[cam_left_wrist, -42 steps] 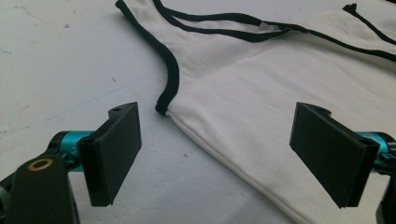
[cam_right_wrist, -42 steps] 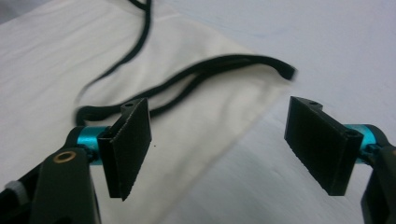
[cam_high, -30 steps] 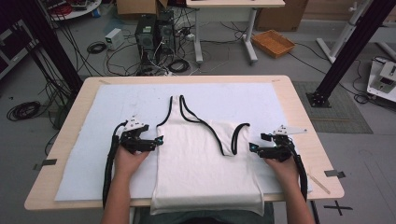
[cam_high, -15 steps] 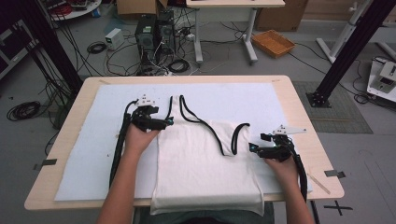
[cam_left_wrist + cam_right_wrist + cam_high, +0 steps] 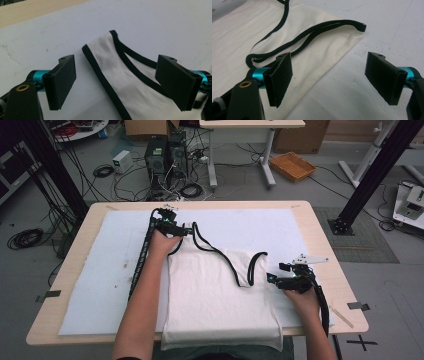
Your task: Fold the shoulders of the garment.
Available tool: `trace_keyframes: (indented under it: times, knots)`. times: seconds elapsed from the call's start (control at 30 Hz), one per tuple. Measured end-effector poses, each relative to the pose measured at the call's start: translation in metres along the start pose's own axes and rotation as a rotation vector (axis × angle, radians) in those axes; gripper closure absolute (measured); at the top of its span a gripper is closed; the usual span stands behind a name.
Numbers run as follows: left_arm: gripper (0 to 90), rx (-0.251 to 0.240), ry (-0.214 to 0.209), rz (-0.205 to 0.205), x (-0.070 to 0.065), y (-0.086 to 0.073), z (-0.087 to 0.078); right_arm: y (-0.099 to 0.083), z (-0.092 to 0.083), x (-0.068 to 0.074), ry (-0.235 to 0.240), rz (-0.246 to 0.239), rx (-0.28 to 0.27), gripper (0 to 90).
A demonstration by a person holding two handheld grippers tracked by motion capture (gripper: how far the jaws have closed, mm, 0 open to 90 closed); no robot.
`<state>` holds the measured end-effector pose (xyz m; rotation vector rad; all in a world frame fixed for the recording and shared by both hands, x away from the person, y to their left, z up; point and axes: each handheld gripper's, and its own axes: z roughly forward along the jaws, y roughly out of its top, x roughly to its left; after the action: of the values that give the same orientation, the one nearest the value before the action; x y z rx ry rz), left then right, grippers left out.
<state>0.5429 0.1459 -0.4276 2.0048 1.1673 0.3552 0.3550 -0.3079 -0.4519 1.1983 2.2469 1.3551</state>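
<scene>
A white tank top (image 5: 215, 290) with black trim lies flat on the white mat (image 5: 95, 270), its hem hanging over the near table edge. My left gripper (image 5: 186, 228) is at the far left shoulder strap (image 5: 105, 57), open, with the strap lying between its jaws. My right gripper (image 5: 270, 277) rests open at the garment's right side, just beside the folded-down right strap (image 5: 312, 32). In the right gripper view the cloth's edge (image 5: 329, 60) runs between the jaws, untouched.
The wooden table (image 5: 325, 235) carries the mat; bare wood rims it on all sides. A thin stick (image 5: 342, 316) and tape marks lie near the right front corner. Cables, computers and a desk stand on the floor beyond the far edge.
My left gripper has travelled from the garment's left side, near the middle of the mat, away to the far strap. The right gripper has stayed put.
</scene>
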Motion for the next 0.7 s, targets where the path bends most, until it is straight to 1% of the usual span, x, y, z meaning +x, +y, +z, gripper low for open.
trace_keyframes:
  times: [0.03,0.07,0.1,0.13,0.17,0.2,0.27,0.33,0.37,0.4,0.43,0.47,0.5,0.53,0.6,0.67,0.7]
  knots:
    - [18.2,0.015,0.013,-0.007,0.002,0.001,0.006,0.0,0.0,0.0,0.001,0.002,0.002,22.5]
    - [18.2,0.025,0.029,-0.004,0.004,0.002,0.01,0.0,0.0,0.0,0.002,0.002,0.0,22.5]
    - [18.2,0.026,0.034,-0.002,0.006,0.003,0.014,0.0,0.0,0.0,0.005,-0.002,0.002,22.5]
    - [19.1,-0.005,0.029,0.001,0.007,0.004,0.016,0.0,0.0,0.0,0.007,-0.002,0.006,22.5]
    - [22.3,-0.029,0.027,-0.006,0.009,0.004,0.017,0.0,0.001,0.0,0.007,-0.002,0.007,22.5]
    - [23.7,-0.016,0.031,-0.017,0.01,0.006,0.02,0.0,0.001,-0.001,0.009,0.003,0.01,22.5]
    - [23.7,0.031,0.054,0.003,0.01,0.009,0.028,0.0,0.001,-0.001,0.011,0.004,0.008,22.5]
    - [23.7,0.058,0.058,0.013,0.007,0.011,0.036,0.0,0.001,0.0,0.006,-0.003,0.006,22.5]
    - [23.5,0.068,0.088,0.044,0.004,0.012,0.037,0.0,0.0,0.0,0.006,-0.005,0.005,22.5]
    - [25.4,0.067,0.091,0.056,0.002,0.013,0.038,0.0,0.0,0.0,0.005,-0.004,0.005,22.6]
    - [31.2,0.068,0.085,0.057,0.0,0.014,0.037,0.0,0.0,0.0,0.004,-0.002,0.006,22.8]
    - [37.7,0.073,0.073,0.07,-0.002,0.014,0.036,0.0,0.001,0.0,0.004,-0.004,0.009,23.4]
    - [49.6,0.078,0.088,0.093,-0.004,0.015,0.035,0.0,0.001,0.001,0.003,-0.008,0.015,23.6]
    - [56.1,0.081,0.072,0.108,-0.006,0.015,0.035,0.001,0.002,0.002,-0.001,-0.016,0.023,23.6]
    - [70.2,0.089,0.055,0.134,-0.011,0.015,0.035,0.001,0.003,0.003,-0.009,-0.026,0.032,23.7]
    - [79.6,0.096,0.058,0.158,-0.015,0.016,0.036,0.001,0.003,0.002,-0.005,-0.023,0.03,23.6]
    - [81.4,0.096,0.061,0.168,-0.017,0.016,0.036,0.001,0.002,0.002,-0.004,-0.016,0.026,23.6]
